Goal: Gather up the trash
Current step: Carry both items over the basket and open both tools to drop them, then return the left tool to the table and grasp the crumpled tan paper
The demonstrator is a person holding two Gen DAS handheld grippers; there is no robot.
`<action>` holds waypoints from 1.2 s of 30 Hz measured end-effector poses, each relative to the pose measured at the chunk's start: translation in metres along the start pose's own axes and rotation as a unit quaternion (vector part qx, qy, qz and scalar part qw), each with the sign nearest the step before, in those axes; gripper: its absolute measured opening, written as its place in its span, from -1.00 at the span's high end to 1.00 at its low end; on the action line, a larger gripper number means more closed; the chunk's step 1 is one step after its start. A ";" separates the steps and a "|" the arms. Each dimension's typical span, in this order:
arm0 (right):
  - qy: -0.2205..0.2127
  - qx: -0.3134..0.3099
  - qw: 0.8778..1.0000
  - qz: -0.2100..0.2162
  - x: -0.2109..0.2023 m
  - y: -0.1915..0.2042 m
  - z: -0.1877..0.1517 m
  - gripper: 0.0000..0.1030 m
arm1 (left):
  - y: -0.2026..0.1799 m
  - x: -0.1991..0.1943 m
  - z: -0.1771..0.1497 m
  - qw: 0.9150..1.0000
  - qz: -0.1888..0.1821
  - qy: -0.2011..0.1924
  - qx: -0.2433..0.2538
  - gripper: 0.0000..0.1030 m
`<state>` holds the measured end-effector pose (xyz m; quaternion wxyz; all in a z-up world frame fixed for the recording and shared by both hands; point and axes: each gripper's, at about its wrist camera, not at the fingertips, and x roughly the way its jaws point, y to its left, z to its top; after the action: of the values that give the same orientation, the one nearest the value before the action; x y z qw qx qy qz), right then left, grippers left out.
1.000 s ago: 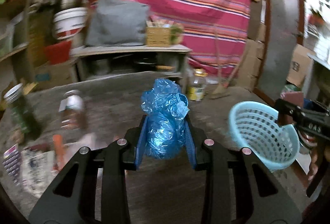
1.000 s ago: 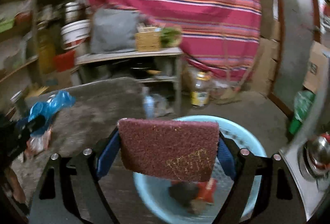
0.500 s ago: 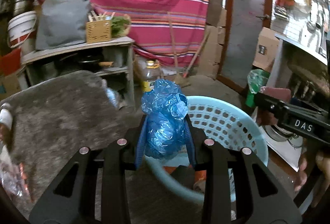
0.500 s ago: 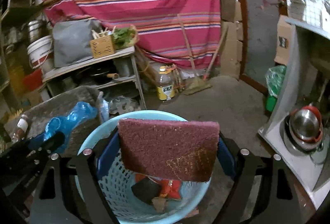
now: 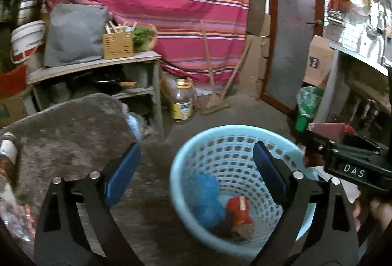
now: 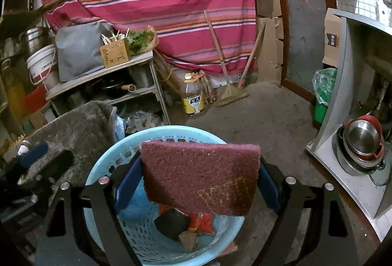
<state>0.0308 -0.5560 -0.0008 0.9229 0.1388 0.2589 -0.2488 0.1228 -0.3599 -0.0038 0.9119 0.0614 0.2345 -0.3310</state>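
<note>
A light blue plastic basket (image 5: 235, 141) (image 6: 103, 168) stands on the floor below both grippers. The crumpled blue plastic bag (image 5: 208, 197) lies inside it beside a red wrapper (image 5: 238, 209) and dark scraps. My left gripper (image 5: 196, 170) hangs above the basket's near rim, its jaws opening wide with nothing between them. My right gripper (image 6: 196, 182) is shut on a maroon scouring pad (image 6: 201, 175), held flat above the basket; in the left wrist view it shows at the right edge (image 5: 328, 128).
A grey mat-covered table (image 5: 66, 128) lies to the left with a bottle (image 5: 7, 150) and wrappers at its edge. Behind stand a shelf (image 5: 98, 65), an oil bottle (image 5: 181, 101), brooms and a green bin (image 6: 323, 94). A counter with metal bowls (image 6: 362, 141) is at the right.
Both grippers swung right from the table to over the basket. The left jaws opened and the blue bag dropped into the basket. The right gripper keeps its hold on the pad.
</note>
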 end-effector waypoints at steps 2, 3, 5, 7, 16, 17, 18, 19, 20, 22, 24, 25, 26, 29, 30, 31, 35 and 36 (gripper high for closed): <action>0.001 -0.005 1.000 0.001 0.001 0.005 -0.001 -0.61 | 0.014 -0.010 -0.002 1.000 0.016 -0.002 -0.009 -0.84; 0.002 -0.009 1.000 0.001 0.001 0.008 -0.001 -0.61 | 0.022 -0.016 -0.005 1.000 0.026 -0.004 -0.015 -0.87; 0.006 -0.017 1.000 0.002 0.004 0.015 -0.002 -0.61 | 0.033 -0.024 -0.008 0.999 0.045 -0.006 -0.016 -0.89; 0.011 -0.027 1.000 0.002 0.008 0.024 -0.004 -0.61 | 0.047 -0.033 -0.013 0.997 0.070 -0.005 -0.020 -0.89; 0.018 -0.033 0.999 -0.013 0.020 0.048 -0.008 -0.92 | 0.123 -0.084 -0.026 0.987 0.159 0.005 -0.040 -0.90; 0.016 -0.030 0.999 -0.015 0.020 0.050 -0.007 -0.92 | 0.134 -0.091 -0.026 0.985 0.166 0.006 -0.045 -0.90; 0.018 -0.030 0.999 -0.016 0.021 0.053 -0.007 -0.92 | 0.146 -0.097 -0.027 0.984 0.171 0.006 -0.052 -0.90; 0.020 -0.031 0.999 -0.020 0.023 0.055 -0.007 -0.92 | 0.155 -0.101 -0.028 0.983 0.175 0.007 -0.057 -0.90; 0.019 -0.036 0.999 -0.027 0.023 0.058 -0.008 -0.92 | 0.165 -0.105 -0.029 0.981 0.182 0.007 -0.061 -0.90; 0.018 -0.044 0.998 -0.031 0.023 0.066 -0.009 -0.92 | 0.184 -0.117 -0.036 0.977 0.203 0.004 -0.066 -0.90; 0.014 -0.051 0.998 -0.023 0.019 0.077 -0.010 -0.92 | 0.201 -0.125 -0.045 0.972 0.223 0.003 -0.070 -0.90; 0.010 -0.054 0.998 -0.020 0.016 0.083 -0.010 -0.92 | 0.210 -0.129 -0.050 0.970 0.232 0.005 -0.073 -0.90; 0.005 -0.059 0.998 -0.015 0.012 0.090 -0.011 -0.92 | 0.222 -0.133 -0.055 0.967 0.242 0.009 -0.079 -0.90; -0.004 -0.079 0.997 0.005 0.003 0.119 -0.016 -0.92 | 0.246 -0.142 -0.061 0.961 0.264 0.013 -0.087 -0.90; -0.006 -0.088 0.996 0.011 0.001 0.131 -0.018 -0.92 | 0.257 -0.148 -0.063 0.958 0.272 0.011 -0.090 -0.90; -0.007 -0.093 0.995 0.016 -0.001 0.139 -0.020 -0.92 | 0.266 -0.152 -0.064 0.956 0.279 0.010 -0.091 -0.90; -0.001 -0.109 0.992 0.065 -0.007 0.183 -0.029 -0.92 | 0.296 -0.167 -0.070 0.952 0.288 0.016 -0.107 -0.90; -0.001 -0.116 0.990 0.078 -0.009 0.197 -0.031 -0.92 | 0.306 -0.170 -0.073 0.951 0.288 0.020 -0.112 -0.90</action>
<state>0.1160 -0.3757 0.0032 0.9495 0.0505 0.2739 -0.1447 0.1738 -0.0059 -0.0017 0.9647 0.0300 0.2607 -0.0245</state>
